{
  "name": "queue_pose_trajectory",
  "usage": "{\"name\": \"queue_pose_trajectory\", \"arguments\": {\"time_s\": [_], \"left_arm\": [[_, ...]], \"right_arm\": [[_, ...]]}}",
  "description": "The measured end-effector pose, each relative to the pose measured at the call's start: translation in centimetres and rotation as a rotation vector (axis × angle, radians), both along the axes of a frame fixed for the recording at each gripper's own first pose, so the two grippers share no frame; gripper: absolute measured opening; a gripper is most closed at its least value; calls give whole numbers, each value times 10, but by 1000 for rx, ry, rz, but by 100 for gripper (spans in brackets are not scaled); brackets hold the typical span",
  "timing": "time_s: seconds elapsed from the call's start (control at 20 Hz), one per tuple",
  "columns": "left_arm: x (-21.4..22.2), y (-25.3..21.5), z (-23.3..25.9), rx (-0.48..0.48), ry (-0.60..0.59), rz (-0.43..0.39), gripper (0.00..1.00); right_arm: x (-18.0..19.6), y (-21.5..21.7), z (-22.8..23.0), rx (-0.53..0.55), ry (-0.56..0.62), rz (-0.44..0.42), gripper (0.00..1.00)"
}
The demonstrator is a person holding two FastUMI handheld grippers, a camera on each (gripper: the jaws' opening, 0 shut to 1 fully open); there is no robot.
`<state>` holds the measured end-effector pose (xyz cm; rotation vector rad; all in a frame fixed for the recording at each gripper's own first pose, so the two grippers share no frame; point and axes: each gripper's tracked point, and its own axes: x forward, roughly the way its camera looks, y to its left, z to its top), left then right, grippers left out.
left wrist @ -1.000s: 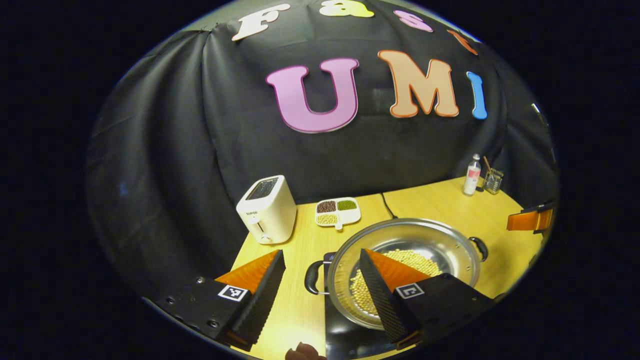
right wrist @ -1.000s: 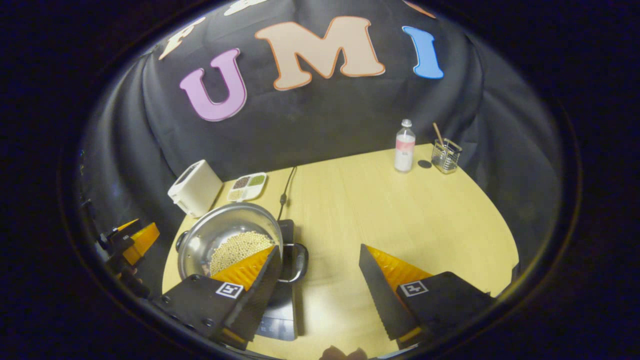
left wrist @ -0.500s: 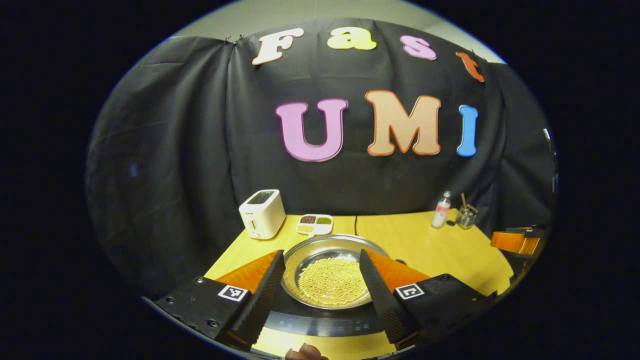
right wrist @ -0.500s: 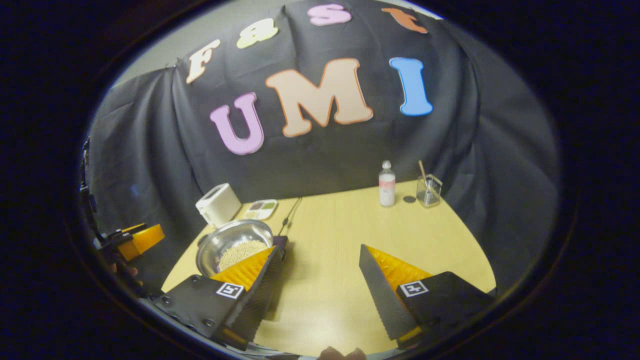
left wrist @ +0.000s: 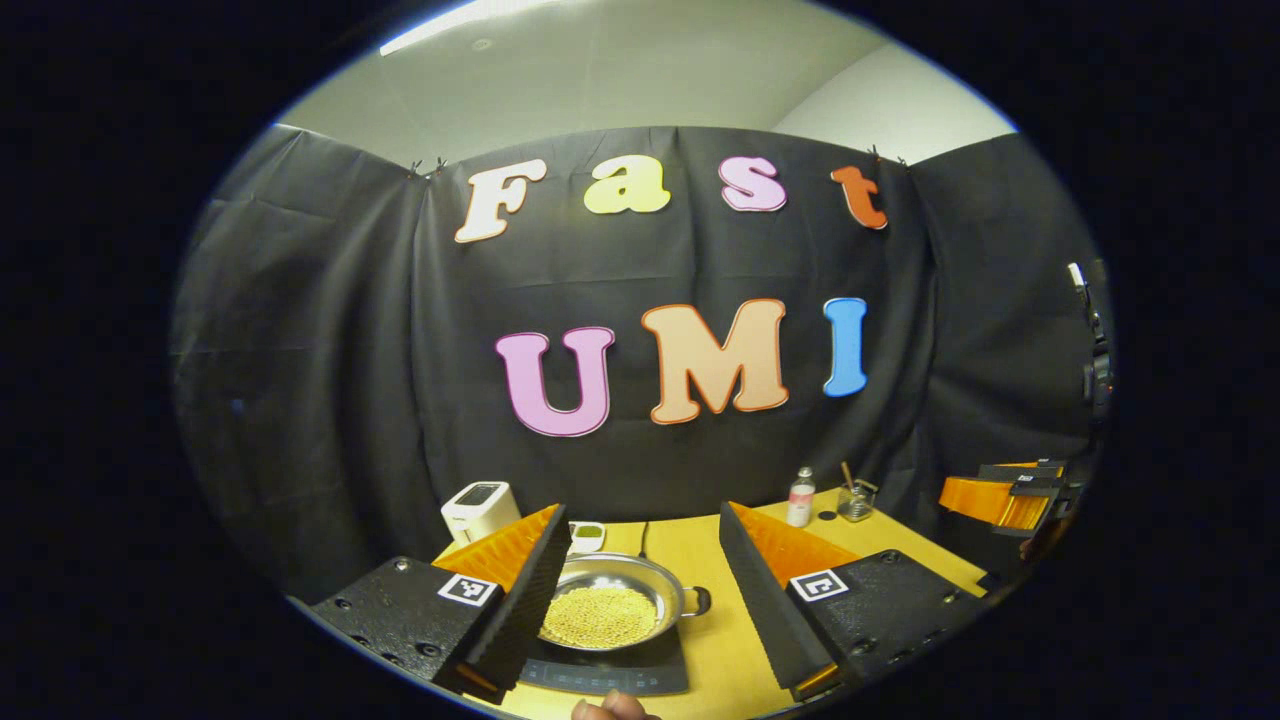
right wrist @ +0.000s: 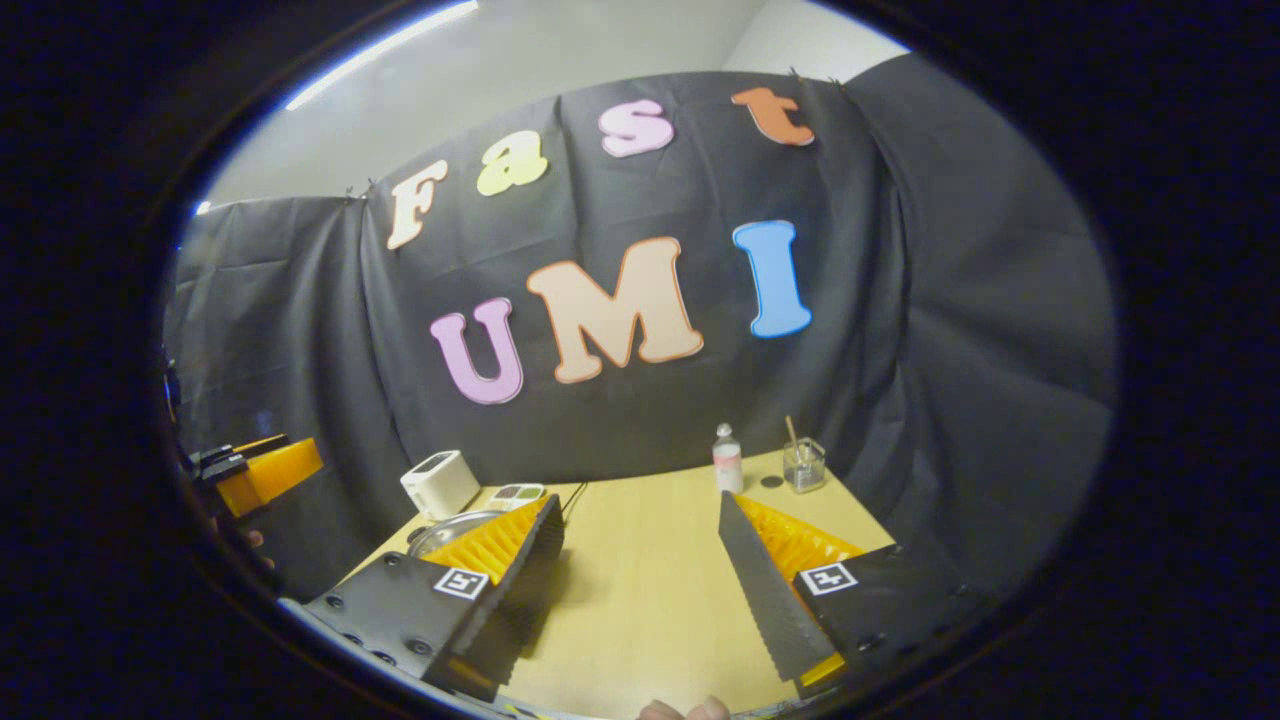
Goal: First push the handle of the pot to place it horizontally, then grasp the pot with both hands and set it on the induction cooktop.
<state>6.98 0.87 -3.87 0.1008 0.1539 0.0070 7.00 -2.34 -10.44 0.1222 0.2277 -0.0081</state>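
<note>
A steel pot (left wrist: 625,567) holding yellow beans rests on the black induction cooktop (left wrist: 610,672), low in the left gripper view. One of its black loop handles (left wrist: 698,601) points right. My left gripper (left wrist: 643,512) hangs open above and in front of it, nothing between its fingers. In the right gripper view the pot's rim (right wrist: 445,530) peeks out behind one finger at the lower left. My right gripper (right wrist: 639,499) is open over the bare wooden table (right wrist: 640,570). Each view catches the other gripper at its edge: the right gripper (left wrist: 1005,495) and the left gripper (right wrist: 258,470).
A white toaster (left wrist: 480,508) and a divided dish of beans (left wrist: 588,535) stand behind the pot. At the table's far right are a small bottle (right wrist: 727,458) and a glass holder (right wrist: 803,465). A cord (left wrist: 641,535) runs back from the cooktop.
Both grippers have risen and drawn back from the pot, staying open. The pot looks smaller and lower in both views and stays on the cooktop.
</note>
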Motion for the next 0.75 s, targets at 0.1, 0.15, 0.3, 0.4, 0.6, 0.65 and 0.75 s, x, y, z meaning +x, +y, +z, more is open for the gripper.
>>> {"name": "queue_pose_trajectory", "arguments": {"time_s": [0.1, 0.15, 0.3, 0.4, 0.6, 0.65, 0.75], "left_arm": [[-12, 5, -2, -24, 5, -12, 91], [-19, 14, -1, -18, 4, -5, 90], [-32, 32, 17, 4, -50, 7, 92], [-38, 37, 19, 14, -72, -11, 92], [-50, 33, 3, -46, -54, -46, 92], [-54, 35, 2, -58, -47, -43, 92], [-59, 35, 11, -58, -73, -46, 93]], "right_arm": [[-11, -2, 19, -48, -50, -8, 93], [-17, 0, 27, -69, -72, -5, 96], [-32, 11, 37, -139, -108, -21, 93], [-43, 25, 42, -142, -126, -26, 93], [-62, 31, 46, -184, -146, -35, 93], [-68, 32, 47, -197, -146, -36, 93], [-81, 34, 54, -219, -158, -44, 96]]}}
